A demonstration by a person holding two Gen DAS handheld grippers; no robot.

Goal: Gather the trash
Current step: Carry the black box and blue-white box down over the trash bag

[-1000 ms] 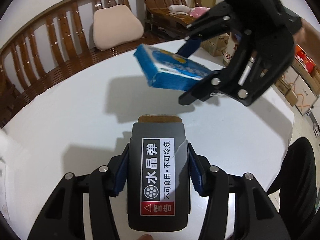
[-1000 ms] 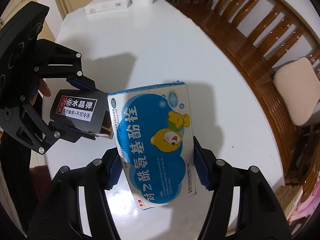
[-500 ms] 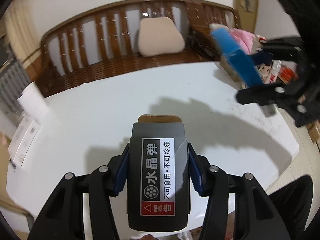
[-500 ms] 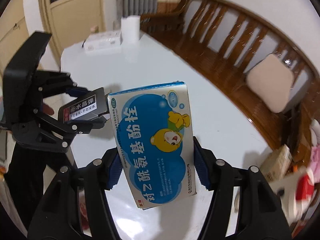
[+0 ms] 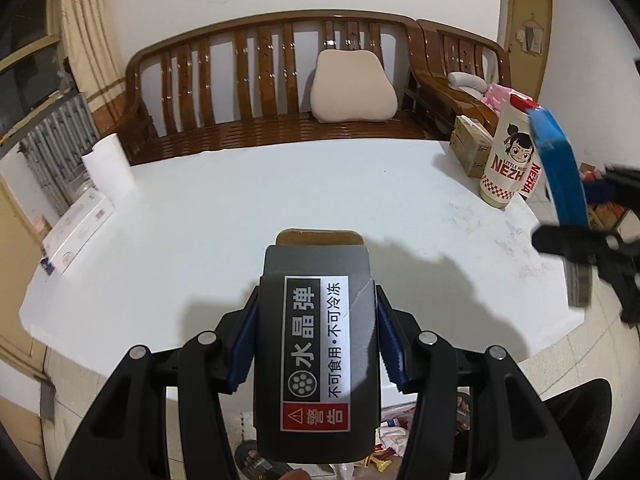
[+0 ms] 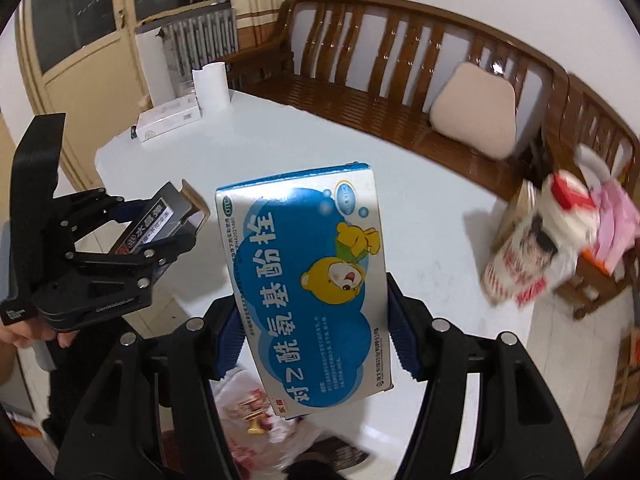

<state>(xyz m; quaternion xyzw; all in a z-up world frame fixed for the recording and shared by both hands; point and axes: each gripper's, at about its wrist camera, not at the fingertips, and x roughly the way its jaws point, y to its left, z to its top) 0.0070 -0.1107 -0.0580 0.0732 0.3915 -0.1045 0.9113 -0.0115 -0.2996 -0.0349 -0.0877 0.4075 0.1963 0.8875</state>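
Observation:
A dark grey box [image 5: 318,352] with a white label is clamped between the blue pads of my left gripper [image 5: 317,340], above the near edge of the white table [image 5: 280,184]. My right gripper [image 6: 316,332] is shut on a blue-and-white medicine box [image 6: 308,280] with a bear on it. In the right wrist view the left gripper [image 6: 160,236] and its grey box [image 6: 156,228] hang to the left. In the left wrist view the right gripper [image 5: 592,236] with the blue box [image 5: 560,168] is at the right edge. A plastic bag of trash [image 6: 248,404] lies on the floor below.
A Nezha cup [image 5: 508,156] and a cardboard box [image 5: 470,148] stand at the table's far right. A paper roll [image 5: 108,164] and a flat white box [image 5: 76,224] sit at its left. A wooden bench [image 5: 260,80] with a cushion [image 5: 354,86] runs behind.
Both grippers have risen and drawn back from over the table, rolling as they went, each still holding its box. The table's near edge and the bag on the floor have come into view.

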